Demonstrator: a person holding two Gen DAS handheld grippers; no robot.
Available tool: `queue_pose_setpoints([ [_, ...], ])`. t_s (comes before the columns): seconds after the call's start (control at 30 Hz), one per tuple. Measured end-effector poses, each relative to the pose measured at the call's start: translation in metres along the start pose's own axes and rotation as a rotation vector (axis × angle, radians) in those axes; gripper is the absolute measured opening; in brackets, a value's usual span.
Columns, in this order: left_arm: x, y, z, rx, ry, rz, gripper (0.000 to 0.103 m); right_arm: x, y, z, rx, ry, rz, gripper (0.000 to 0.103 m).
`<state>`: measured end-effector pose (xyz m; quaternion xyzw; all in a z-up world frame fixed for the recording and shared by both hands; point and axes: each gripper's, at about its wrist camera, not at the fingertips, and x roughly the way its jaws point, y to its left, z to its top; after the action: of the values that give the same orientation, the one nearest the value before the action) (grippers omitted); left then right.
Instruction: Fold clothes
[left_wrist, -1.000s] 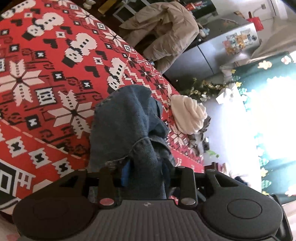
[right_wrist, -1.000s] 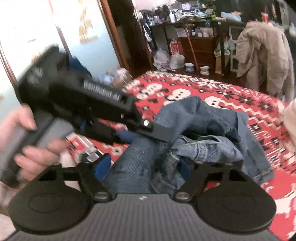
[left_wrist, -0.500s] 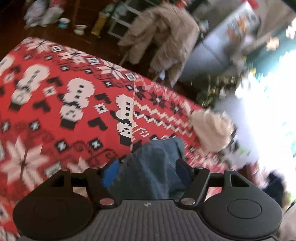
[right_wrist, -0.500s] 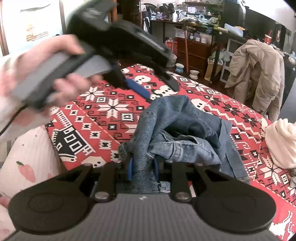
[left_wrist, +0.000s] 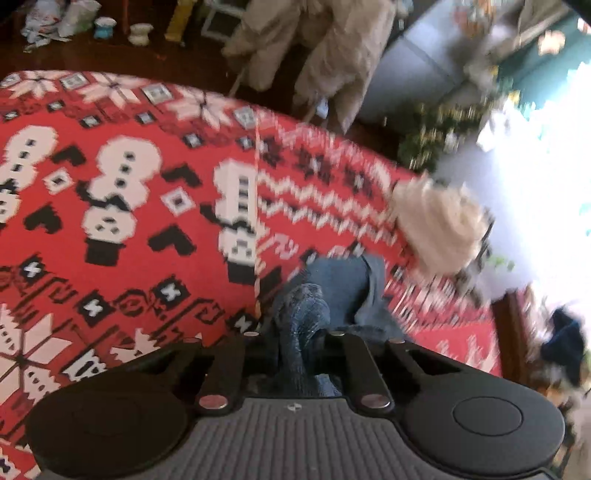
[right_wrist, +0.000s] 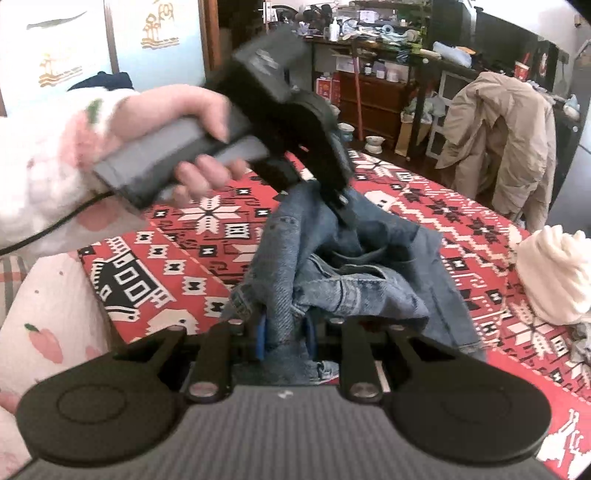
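Denim jeans (right_wrist: 343, 280) lay bunched on the red patterned blanket (right_wrist: 207, 236), lifted at two points. Closing, the left gripper (left_wrist: 301, 332) had a blue fold wedged between its fingers; the right gripper (right_wrist: 284, 338) pinched another fold between blue pads. A cream garment (right_wrist: 550, 277) sat well apart near the blanket's edge.

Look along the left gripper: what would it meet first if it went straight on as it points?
Probably the jeans bunched between its closing jaws; the left gripper points down at them. Beyond lies the red blanket.
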<state>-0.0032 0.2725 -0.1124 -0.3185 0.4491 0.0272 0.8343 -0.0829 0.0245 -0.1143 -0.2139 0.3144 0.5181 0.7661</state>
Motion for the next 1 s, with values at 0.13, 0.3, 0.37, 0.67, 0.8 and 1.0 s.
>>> queue_pose_setpoints([
  [0.13,-0.050,-0.004,0.002,-0.045,-0.122,-0.068,0.012,-0.009,-0.015,0.011,-0.062,-0.022,-0.127,0.020],
  [0.3,-0.095,-0.023,-0.021,-0.029,-0.249,-0.117,0.013,-0.020,-0.036,0.044,-0.154,-0.096,-0.311,0.020],
  [0.37,-0.092,-0.027,-0.042,-0.016,-0.253,-0.111,0.014,-0.017,-0.037,0.054,-0.245,-0.109,-0.400,0.020],
  [0.67,-0.027,0.003,-0.109,-0.106,-0.065,-0.089,0.018,0.044,-0.044,0.001,-0.256,0.031,-0.423,0.029],
  [0.8,-0.038,0.001,-0.102,-0.079,-0.066,-0.087,0.025,0.027,-0.058,-0.012,-0.142,0.012,-0.401,0.040],
  [1.0,-0.057,-0.009,-0.090,0.040,-0.096,-0.040,0.037,-0.011,-0.074,-0.016,0.000,-0.045,-0.358,0.056],
])
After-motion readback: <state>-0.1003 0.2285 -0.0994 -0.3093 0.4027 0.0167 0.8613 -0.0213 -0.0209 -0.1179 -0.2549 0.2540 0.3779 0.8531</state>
